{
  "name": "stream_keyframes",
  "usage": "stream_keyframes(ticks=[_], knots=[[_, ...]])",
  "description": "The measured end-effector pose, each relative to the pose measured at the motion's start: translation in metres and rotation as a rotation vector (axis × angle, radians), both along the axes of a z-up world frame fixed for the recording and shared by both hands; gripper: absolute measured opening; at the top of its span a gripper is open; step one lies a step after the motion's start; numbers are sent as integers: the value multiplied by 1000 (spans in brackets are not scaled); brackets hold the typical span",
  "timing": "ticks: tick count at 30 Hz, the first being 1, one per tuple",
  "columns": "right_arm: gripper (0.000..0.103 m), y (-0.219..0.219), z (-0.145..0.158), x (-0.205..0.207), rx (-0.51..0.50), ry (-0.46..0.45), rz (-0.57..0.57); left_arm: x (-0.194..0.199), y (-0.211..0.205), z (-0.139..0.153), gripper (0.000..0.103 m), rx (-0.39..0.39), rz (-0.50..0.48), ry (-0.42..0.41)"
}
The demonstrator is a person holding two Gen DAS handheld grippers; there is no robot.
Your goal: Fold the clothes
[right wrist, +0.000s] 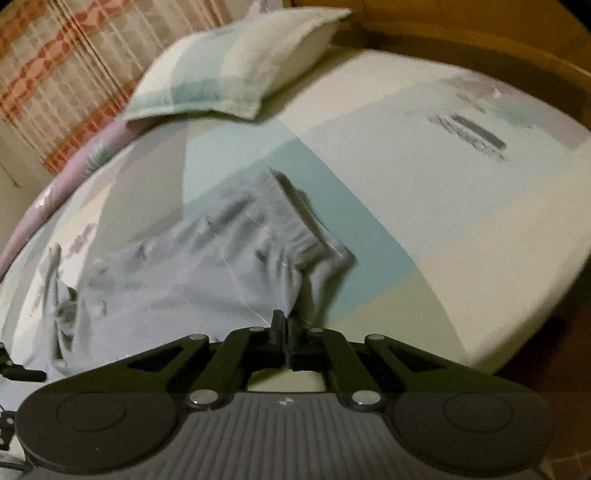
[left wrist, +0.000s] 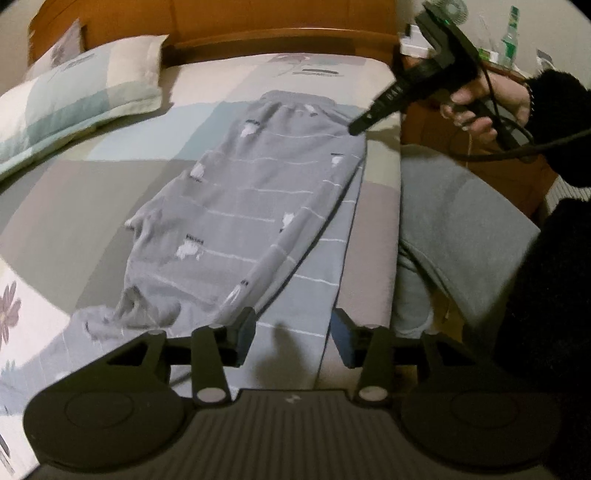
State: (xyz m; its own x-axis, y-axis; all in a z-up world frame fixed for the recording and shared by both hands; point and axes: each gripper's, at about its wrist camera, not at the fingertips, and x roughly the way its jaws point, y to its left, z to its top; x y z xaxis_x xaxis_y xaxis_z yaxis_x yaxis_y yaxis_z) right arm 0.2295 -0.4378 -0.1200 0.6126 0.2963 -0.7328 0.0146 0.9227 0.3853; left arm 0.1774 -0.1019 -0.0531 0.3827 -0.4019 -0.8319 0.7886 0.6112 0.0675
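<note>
we note: grey trousers [left wrist: 240, 221] on bed [left wrist: 92, 177] | right hand-held gripper [right wrist: 283, 321] clamps waist corner, 12 o'clock, for folding | left hand-held gripper [left wrist: 291, 332] agape, empty

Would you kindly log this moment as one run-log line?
task: fold clothes | garment: grey striped trousers flat on bed | left gripper: open over leg end | right gripper: shut on fabric near waistband

Bed [left wrist: 110, 184] with pastel patchwork sheet, wooden headboard [left wrist: 258, 22] behind. Lying on it: grey striped trousers [left wrist: 236, 206], spread lengthwise near the right edge; matching patchwork pillow [left wrist: 81, 92] at the head end, left
</note>
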Motion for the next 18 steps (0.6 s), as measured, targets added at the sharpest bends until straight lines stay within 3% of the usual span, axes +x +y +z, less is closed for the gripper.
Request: stream_keyframes(ticks=[4,8,15,18], knots=[[17,6,14,-5,-64,-37,17,1,11,-4,50,-17,140,26],[21,21,41,-17,-170,-166,81,4,31,-8,60,-49,308,54],[22,93,56,-21,-188,-279,379,17,72,-26,62,-127,608,177],[22,132,52,-22,-188,-285,522,20,94,-31,66,-213,682,225]])
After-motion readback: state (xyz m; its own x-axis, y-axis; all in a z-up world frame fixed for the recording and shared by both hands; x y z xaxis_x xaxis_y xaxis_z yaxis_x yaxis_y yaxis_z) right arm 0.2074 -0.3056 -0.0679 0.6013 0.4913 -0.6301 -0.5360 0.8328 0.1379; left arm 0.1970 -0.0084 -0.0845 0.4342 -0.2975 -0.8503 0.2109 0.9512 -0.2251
